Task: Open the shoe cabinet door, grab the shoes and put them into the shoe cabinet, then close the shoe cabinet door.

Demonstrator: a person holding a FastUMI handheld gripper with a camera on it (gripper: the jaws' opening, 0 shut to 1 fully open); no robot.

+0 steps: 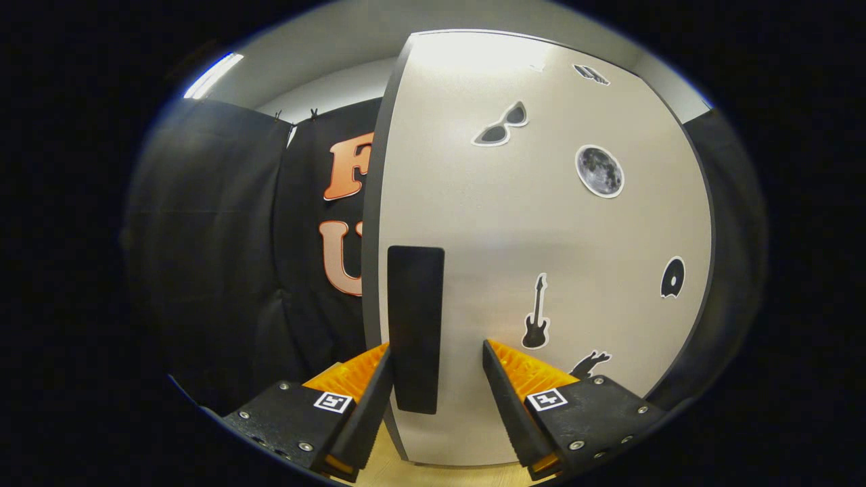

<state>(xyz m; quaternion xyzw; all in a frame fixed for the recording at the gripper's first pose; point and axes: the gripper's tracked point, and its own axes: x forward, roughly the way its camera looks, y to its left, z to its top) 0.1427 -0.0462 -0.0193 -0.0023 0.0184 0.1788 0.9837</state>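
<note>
Smooth door point(541, 237) — tool point(436, 355) straddles flat black handle point(415, 328).

Gripper point(436, 358) sits low at 6 o'clock, fingers spread apart, straddling the black handle point(415, 328) of the cabinet door point(528, 237). Left finger point(369, 406) looks to be touching the handle's left side; right finger point(507, 406) stands apart from it, a strip of door showing between. Handle is a tall upright black bar near the door's left edge, lower end between the fingers. Door is pale grey with a dark rim. Stickers on it: sunglasses point(502, 126) at 12, moon point(599, 171) at 1, guitar point(536, 314) just beyond the right finger, a dark round one point(672, 277) at 3. Light wood floor point(379, 470) shows under the fingers. Black cloth wall point(223, 257) at 9.
</note>
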